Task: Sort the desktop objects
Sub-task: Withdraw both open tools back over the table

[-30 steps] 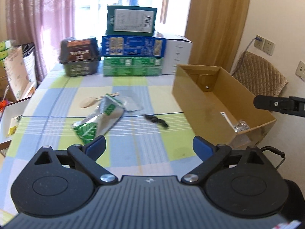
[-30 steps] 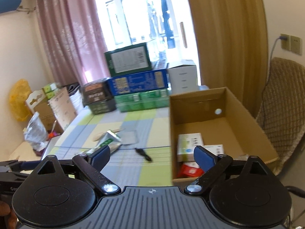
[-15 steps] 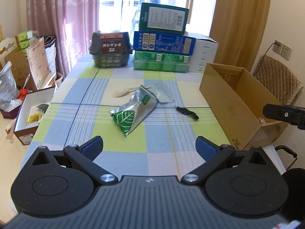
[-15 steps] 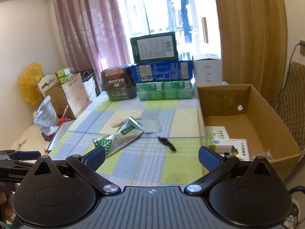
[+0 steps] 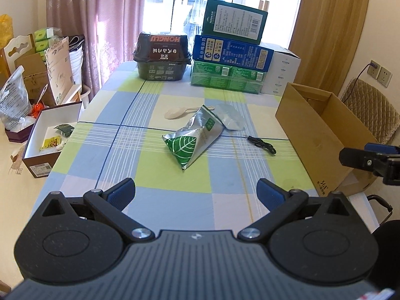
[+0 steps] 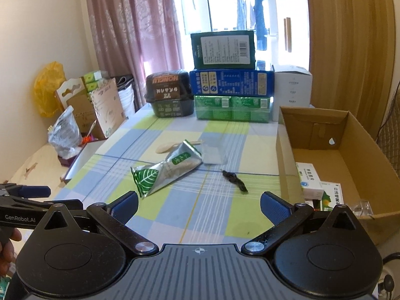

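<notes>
The foil pouch [image 5: 195, 140] lay mid-table [image 5: 82, 155], its long axis diagonal, leaf-printed end toward the near-left corner, narrow end beside a spoon [image 5: 175, 112] and clear bag [image 5: 231, 117]. A black cable [image 5: 262, 145] lay between pouch and carton [image 5: 317, 135] at the right edge. Both grippers, left [image 5: 196, 193] and right [image 6: 200, 206], hung spread and empty over the near edge. Boxes [image 5: 230, 57] lined the far edge before curtains.

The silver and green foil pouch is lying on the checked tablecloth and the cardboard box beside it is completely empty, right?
Not quite. The foil pouch does lie on the checked tablecloth, but the cardboard box is not empty: the right wrist view shows medicine boxes lying on its floor, near the front.
</notes>
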Available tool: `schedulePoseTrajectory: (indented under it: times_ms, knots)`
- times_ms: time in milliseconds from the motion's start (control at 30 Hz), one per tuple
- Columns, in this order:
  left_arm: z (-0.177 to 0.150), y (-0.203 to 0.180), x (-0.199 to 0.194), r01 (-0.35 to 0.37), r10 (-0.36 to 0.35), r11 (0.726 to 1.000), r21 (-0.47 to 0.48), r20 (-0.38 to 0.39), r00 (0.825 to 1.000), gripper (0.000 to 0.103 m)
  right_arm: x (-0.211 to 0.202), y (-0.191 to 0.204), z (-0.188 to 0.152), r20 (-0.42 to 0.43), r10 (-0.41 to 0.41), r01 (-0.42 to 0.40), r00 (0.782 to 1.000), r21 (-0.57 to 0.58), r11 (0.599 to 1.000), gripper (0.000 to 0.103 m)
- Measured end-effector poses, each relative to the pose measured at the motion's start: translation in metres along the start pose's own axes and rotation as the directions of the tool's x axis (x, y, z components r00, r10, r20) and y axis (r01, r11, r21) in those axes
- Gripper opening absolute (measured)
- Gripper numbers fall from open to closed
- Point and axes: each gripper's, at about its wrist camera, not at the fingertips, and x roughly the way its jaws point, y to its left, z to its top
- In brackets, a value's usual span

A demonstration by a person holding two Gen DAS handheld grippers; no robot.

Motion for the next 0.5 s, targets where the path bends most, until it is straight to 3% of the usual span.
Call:
schedulePoseTrajectory:
  times_ms: [500]
  knots:
    - [0.011, 0.012, 0.042, 0.029, -0.026, 0.998, 0.058, -0.051, 0.998, 0.101, 0.065, -0.014, 0.005, -0.048, -0.007, 0.003, 0.999, -0.064, 0.998, 0.101]
